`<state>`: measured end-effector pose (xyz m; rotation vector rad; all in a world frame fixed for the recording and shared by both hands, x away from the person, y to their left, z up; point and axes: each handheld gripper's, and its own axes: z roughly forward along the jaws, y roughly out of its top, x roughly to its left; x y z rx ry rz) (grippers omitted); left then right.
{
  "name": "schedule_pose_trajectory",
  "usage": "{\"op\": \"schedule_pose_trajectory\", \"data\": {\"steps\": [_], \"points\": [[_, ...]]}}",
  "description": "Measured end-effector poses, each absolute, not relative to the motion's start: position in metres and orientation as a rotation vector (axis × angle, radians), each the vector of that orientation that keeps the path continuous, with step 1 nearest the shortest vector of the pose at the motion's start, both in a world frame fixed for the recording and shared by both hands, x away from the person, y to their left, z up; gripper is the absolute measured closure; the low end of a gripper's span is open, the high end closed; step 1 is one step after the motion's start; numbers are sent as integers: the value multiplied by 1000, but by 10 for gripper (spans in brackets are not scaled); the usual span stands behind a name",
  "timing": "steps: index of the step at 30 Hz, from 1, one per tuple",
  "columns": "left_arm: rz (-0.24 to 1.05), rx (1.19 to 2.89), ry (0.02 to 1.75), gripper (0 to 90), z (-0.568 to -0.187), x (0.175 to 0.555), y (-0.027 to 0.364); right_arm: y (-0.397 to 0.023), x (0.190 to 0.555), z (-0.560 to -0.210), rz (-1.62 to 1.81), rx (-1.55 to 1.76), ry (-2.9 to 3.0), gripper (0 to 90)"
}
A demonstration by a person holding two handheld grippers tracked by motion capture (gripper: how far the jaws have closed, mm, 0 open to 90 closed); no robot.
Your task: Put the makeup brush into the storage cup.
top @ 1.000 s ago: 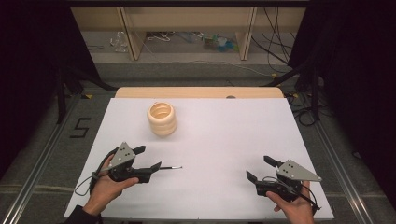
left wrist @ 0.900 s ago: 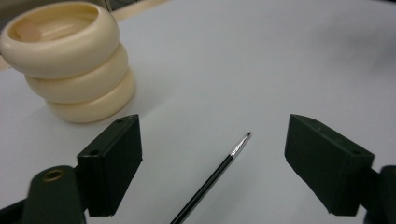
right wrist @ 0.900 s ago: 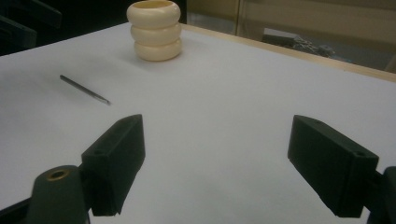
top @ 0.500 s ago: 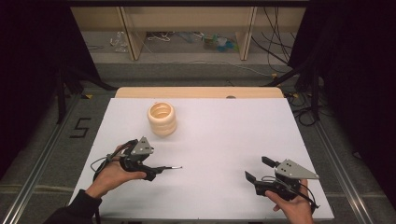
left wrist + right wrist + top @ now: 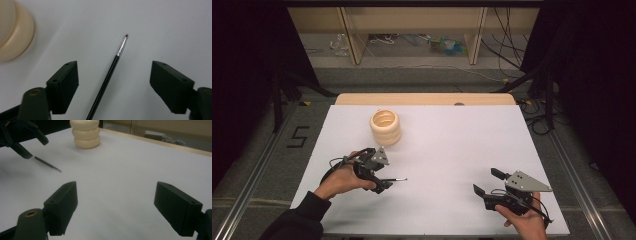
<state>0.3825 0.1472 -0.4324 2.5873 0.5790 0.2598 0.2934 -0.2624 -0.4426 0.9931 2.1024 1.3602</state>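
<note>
A thin black brush (image 5: 397, 179) with a silver ferrule lies flat on the white table (image 5: 452, 150). My left gripper (image 5: 381, 175) hovers over its handle. In the left gripper view the brush (image 5: 110, 72) runs up between the two jaws of the left gripper (image 5: 114, 67). The jaws have just been closing and stand open, touching nothing. A cream ribbed holder (image 5: 385, 127) stands upright beyond it, also seen as the holder (image 5: 12, 32) at that view's top left. My right gripper (image 5: 487, 181) rests open and empty at the front right. In its own view the right gripper (image 5: 116, 187) faces the holder (image 5: 85, 133), the brush (image 5: 47, 164) and the left gripper (image 5: 25, 137).
A wooden strip (image 5: 424, 98) borders the table's far edge. Beyond it stand shelf legs and loose cables (image 5: 432, 45) on the floor. Metal rails (image 5: 257, 170) run along both sides of the table, and a "5" mark (image 5: 298, 136) is on the floor at the left.
My left gripper has moved right, over the brush's handle, and its jaws have narrowed a little. The brush and the right gripper have stayed put.
</note>
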Motion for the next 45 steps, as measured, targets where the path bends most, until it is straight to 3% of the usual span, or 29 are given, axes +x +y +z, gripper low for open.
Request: {"op": "schedule_pose_trajectory", "data": {"steps": [4,20,22,32,34,45], "points": [[244,2616,577,229,-435,385,139,-263,293,-442,1359,1013,2112,202],[167,2726,568,267,-448,402,139,-258,293,-444,1366,966,2122,206],[149,2719,624,288,-450,398,137,-258,293,-443,1364,933,2121,207],[134,2753,595,350,-445,403,136,-257,292,-443,1351,958,2153,211],[135,2807,511,365,-445,407,136,-257,292,-443,1347,957,2153,214],[112,2833,543,447,-447,409,141,-254,294,-444,1367,931,2140,215]]}}
